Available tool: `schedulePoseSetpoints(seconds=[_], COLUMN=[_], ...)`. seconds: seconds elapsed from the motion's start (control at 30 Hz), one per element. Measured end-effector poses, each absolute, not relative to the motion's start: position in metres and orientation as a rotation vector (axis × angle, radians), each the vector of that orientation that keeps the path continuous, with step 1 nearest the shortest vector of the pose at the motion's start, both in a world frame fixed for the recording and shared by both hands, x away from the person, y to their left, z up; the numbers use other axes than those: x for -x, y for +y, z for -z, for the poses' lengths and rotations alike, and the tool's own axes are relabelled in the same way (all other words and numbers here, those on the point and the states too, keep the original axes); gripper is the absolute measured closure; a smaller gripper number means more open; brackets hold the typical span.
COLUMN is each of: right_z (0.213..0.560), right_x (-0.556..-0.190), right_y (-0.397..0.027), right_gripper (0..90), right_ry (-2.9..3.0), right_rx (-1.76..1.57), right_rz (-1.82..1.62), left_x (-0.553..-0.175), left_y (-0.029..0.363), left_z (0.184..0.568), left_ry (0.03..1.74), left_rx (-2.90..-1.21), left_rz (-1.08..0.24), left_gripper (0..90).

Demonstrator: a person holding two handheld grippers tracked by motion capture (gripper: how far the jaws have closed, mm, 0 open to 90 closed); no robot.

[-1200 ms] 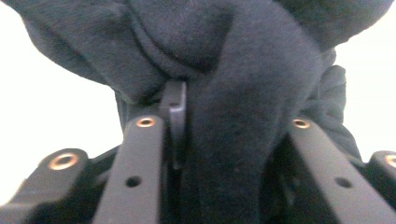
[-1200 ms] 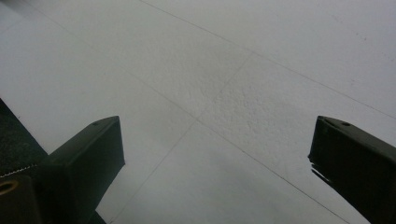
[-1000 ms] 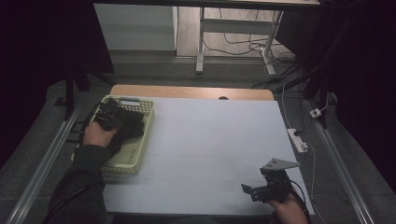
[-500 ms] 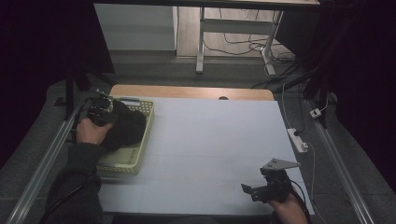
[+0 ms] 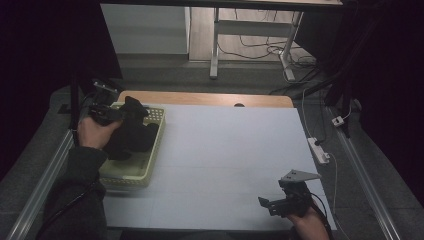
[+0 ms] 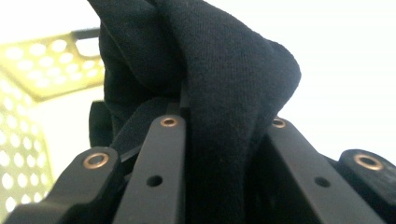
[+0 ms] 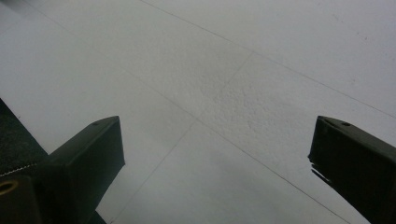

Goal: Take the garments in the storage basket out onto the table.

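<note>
High view, from the left: my left gripper [image 5: 107, 116] is pinching a black cloth [image 5: 131, 134] over the pale perforated basket [image 5: 150, 150], jaws clamped tight on its fold. At the table's [image 5: 225, 150] near right corner, my right gripper [image 5: 280, 202] is idling wide open, holding nothing.

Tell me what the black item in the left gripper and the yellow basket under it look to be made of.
The black item looks like a soft knit fabric, matte: a fine ribbed weave shows and it folds and bunches between the left gripper's fingers. The basket looks like moulded plastic, pale yellow with a slight sheen: its walls carry regular rows of punched round holes. Neither can be told for sure by look alone.
</note>
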State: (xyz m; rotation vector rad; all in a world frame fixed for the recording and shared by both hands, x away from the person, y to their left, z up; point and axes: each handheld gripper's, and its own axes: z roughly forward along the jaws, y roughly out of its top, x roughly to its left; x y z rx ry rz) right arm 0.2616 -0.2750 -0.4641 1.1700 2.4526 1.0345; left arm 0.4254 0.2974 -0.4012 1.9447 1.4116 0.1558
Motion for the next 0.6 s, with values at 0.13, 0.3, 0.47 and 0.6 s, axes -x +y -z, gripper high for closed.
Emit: schedulePoseSetpoints(seconds=[0.13, 0.3, 0.47, 0.6], right_z=[0.464, 0.464, 0.464, 0.464], right_x=[-0.262, -0.262, -0.262, -0.262], right_y=[-0.275, -0.275, -0.275, -0.275], right_gripper=[3.1, 3.1, 3.1, 3.1], right_ry=[2.452, 2.452, 2.452, 2.455], right_rx=[-1.171, -1.17, -1.17, -1.167], right_rz=[-1.035, -1.033, -1.033, -1.039], left_x=[-0.426, -0.426, -0.426, -0.426], left_y=[0.293, 0.286, 0.273, 0.263], left_z=[0.383, 0.363, 0.346, 0.335], left_ry=[1.372, 1.323, 1.263, 1.218], left_rx=[-1.956, -1.956, -1.981, -1.987], left_rz=[-0.165, -0.16, -0.172, -0.172], left_gripper=[79.1, 79.1, 79.0, 78.9])
